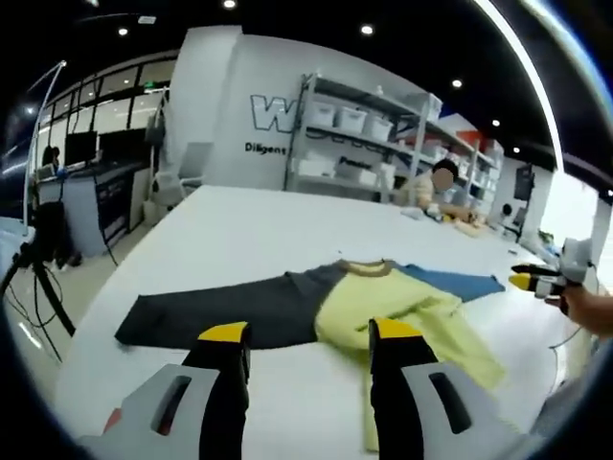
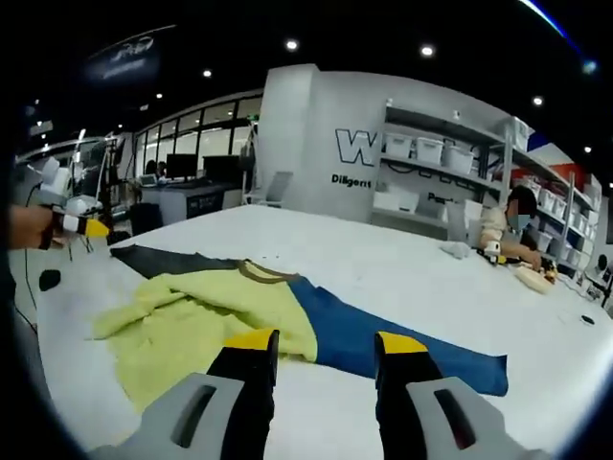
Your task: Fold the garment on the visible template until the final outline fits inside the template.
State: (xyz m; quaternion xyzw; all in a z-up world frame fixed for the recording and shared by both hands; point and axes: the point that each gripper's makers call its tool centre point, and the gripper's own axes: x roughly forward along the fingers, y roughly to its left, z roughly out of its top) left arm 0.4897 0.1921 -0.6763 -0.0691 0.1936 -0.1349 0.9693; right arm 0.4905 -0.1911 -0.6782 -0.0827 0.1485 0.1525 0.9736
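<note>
A long-sleeved garment lies spread on the white table [image 1: 239,240]. It has a yellow body [image 1: 402,311], a dark grey sleeve [image 1: 220,311], a blue sleeve [image 1: 455,282] and a brown collar [image 1: 364,267]. My left gripper [image 1: 308,335] hovers open just short of the garment's near edge, with nothing held. In the right gripper view the rumpled yellow body [image 2: 192,316] lies to the left and the blue sleeve [image 2: 393,340] stretches right. My right gripper [image 2: 326,343] is open over the blue sleeve. Each gripper shows in the other's view, held in a hand: the right gripper [image 1: 536,281] and the left gripper [image 2: 81,227].
A person [image 1: 436,187] sits at the table's far end with small items [image 2: 532,278] nearby. Shelves with white bins [image 1: 354,134] stand behind. A tripod [image 1: 38,278] stands on the floor left of the table. A small dark object [image 2: 50,279] lies near the table edge.
</note>
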